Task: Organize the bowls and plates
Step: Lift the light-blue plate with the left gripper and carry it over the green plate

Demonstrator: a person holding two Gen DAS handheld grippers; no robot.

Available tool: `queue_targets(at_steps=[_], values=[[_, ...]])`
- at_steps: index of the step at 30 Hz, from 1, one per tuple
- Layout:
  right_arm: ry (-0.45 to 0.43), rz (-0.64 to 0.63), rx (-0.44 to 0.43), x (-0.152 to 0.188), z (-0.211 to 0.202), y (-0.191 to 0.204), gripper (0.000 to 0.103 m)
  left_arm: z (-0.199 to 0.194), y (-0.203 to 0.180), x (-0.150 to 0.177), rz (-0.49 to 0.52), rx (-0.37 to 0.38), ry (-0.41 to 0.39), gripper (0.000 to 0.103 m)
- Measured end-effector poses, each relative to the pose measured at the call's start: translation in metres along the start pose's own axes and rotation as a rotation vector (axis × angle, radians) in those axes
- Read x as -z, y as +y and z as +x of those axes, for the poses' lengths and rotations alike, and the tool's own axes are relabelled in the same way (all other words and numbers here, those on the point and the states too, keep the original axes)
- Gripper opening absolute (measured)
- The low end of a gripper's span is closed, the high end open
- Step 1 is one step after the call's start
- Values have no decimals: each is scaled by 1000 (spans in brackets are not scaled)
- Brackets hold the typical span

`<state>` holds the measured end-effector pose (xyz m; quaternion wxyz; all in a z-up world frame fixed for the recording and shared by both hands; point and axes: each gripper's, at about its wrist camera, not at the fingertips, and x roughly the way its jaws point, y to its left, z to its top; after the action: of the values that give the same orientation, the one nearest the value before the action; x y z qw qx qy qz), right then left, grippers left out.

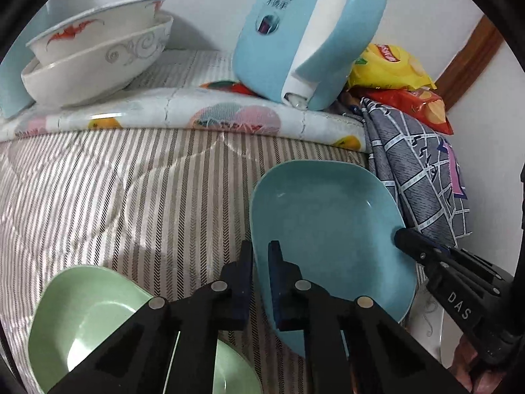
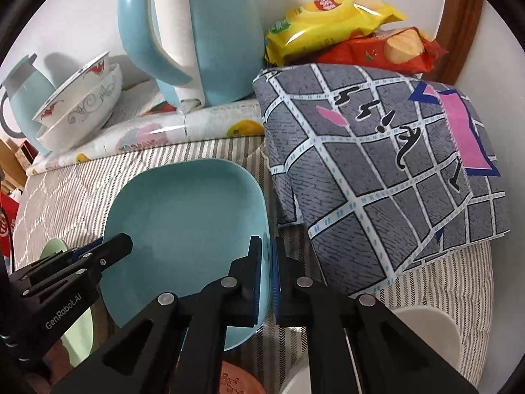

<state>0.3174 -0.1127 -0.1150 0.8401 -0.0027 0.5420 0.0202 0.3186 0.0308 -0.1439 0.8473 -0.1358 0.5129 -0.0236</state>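
Note:
A blue square plate [image 1: 328, 223] [image 2: 183, 216] lies on the striped tablecloth [image 1: 131, 197]. My left gripper [image 1: 261, 259] is shut on its left rim, one finger inside the plate and one outside. My right gripper [image 2: 267, 249] is shut on the opposite rim in the same way. Each gripper shows in the other's view: the right gripper [image 1: 405, 238] at the plate's far edge, the left gripper [image 2: 121, 243] likewise. A pale green plate [image 1: 82, 312] [image 2: 54, 249] lies to the left of the blue one. Two white patterned bowls [image 1: 98, 55] [image 2: 78, 108] are stacked at the back left.
A blue kettle [image 1: 295, 32] [image 2: 203, 32] stands at the back on a fruit-print mat [image 1: 164, 111]. A folded grey cloth [image 1: 413, 170] [image 2: 377, 164] lies right of the plate, with snack bags [image 2: 328, 10] behind it. A white bowl [image 2: 426, 335] and a brown dish [image 2: 239, 381] are close under the right gripper.

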Motion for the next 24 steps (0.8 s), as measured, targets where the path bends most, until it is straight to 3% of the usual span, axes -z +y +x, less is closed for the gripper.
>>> queue_targets(at_steps=[24], values=[[-140, 21, -49, 27, -96, 35, 2, -91, 23, 23, -13, 12, -104, 8]])
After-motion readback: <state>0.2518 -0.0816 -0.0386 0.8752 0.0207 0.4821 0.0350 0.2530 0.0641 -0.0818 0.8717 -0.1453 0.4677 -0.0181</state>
